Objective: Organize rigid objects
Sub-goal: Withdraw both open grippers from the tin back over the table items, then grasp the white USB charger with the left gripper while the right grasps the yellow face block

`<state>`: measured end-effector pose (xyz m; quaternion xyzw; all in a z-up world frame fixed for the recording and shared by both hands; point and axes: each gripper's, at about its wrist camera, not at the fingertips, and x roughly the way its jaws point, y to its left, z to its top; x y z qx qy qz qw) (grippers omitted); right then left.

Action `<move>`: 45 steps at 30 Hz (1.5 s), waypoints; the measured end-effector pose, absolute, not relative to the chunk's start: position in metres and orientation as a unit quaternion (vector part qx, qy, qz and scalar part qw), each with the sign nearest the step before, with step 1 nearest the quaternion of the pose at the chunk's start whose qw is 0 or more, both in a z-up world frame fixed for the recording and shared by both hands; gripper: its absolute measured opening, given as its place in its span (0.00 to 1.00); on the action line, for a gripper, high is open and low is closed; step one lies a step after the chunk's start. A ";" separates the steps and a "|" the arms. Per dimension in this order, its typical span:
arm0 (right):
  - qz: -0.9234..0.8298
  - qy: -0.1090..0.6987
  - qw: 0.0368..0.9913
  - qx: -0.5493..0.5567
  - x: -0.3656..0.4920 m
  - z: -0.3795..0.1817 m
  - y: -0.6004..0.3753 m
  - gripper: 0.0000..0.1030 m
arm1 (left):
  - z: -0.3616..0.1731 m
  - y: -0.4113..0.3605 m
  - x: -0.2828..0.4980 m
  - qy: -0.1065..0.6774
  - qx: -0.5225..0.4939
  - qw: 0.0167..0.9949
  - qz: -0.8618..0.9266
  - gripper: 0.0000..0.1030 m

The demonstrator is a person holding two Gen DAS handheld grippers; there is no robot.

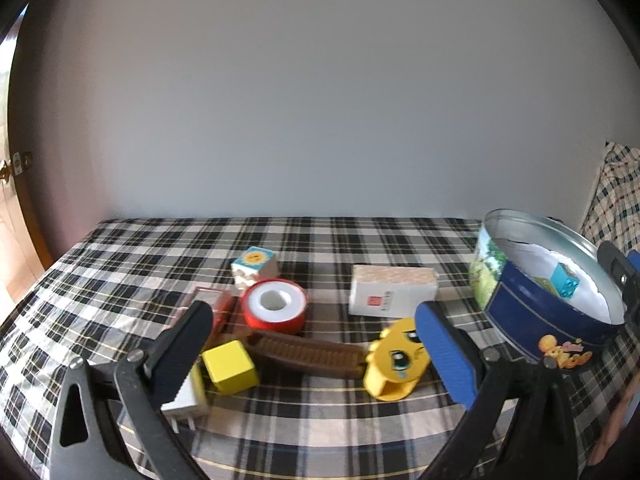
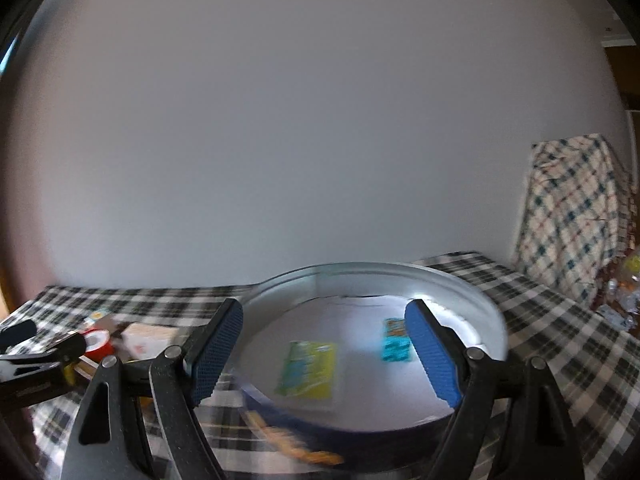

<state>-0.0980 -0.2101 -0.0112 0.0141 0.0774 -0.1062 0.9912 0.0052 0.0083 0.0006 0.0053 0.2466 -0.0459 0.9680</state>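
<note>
Light: soft, even daylight on the pale wall (image 1: 320,100) – brighter at the far left edge of the left wrist view, by the door (image 1: 16,184).
Shadows: faint and short under the toys between the left claw (image 1: 316,344) fingers.
Glare: a white hot spot on the tin (image 2: 452,280) rim just beyond the right claw (image 2: 324,346).
Blur: right wrist view smeared – the cards in the tin and the checked tabletop (image 2: 560,344) below the claw are streaked.
Distortion: strong fisheye bowing, dark corners.
</note>
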 end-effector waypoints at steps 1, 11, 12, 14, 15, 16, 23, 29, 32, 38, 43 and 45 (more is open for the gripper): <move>-0.098 0.079 0.992 0.011 -0.097 -0.012 -0.203 0.82 | 0.000 0.013 0.006 0.248 0.003 0.968 -0.045 0.99; -0.035 0.114 0.993 -0.019 -0.084 -0.018 -0.147 0.82 | -0.003 0.065 0.014 0.270 -0.008 0.963 -0.011 0.99; -0.027 0.123 0.992 -0.017 -0.080 -0.019 -0.143 0.82 | -0.004 0.072 0.015 0.274 -0.012 0.962 -0.007 0.99; -0.014 0.143 0.990 -0.012 -0.073 -0.022 -0.135 0.82 | -0.006 0.086 0.018 0.283 -0.020 0.959 0.003 0.99; -0.005 0.155 0.988 -0.008 -0.068 -0.023 -0.131 0.82 | -0.007 0.092 0.019 0.287 -0.023 0.958 0.009 0.99; 0.003 0.165 0.986 -0.007 -0.065 -0.024 -0.126 0.82 | -0.008 0.098 0.021 0.293 -0.026 0.956 0.016 0.99; 0.016 0.261 0.965 -0.004 -0.024 -0.042 -0.086 0.82 | -0.016 0.137 0.030 0.322 -0.051 0.943 0.073 0.99; 0.030 0.353 0.935 0.008 0.014 -0.064 -0.070 0.82 | -0.020 0.140 0.032 0.335 -0.054 0.938 0.075 0.99; 0.044 0.377 0.925 0.022 0.023 -0.073 -0.070 0.82 | -0.024 0.135 0.036 0.354 -0.049 0.931 0.067 0.99; 0.048 0.389 0.920 0.025 0.023 -0.079 -0.079 0.67 | -0.043 0.121 0.047 0.414 -0.032 0.908 0.048 0.99; 0.053 0.390 0.919 -0.008 0.016 -0.077 -0.092 0.51 | -0.053 0.118 0.050 0.446 -0.024 0.894 0.037 0.99; 0.054 0.389 0.919 -0.018 0.014 -0.077 -0.095 0.51 | -0.056 0.121 0.051 0.453 -0.023 0.890 0.035 0.98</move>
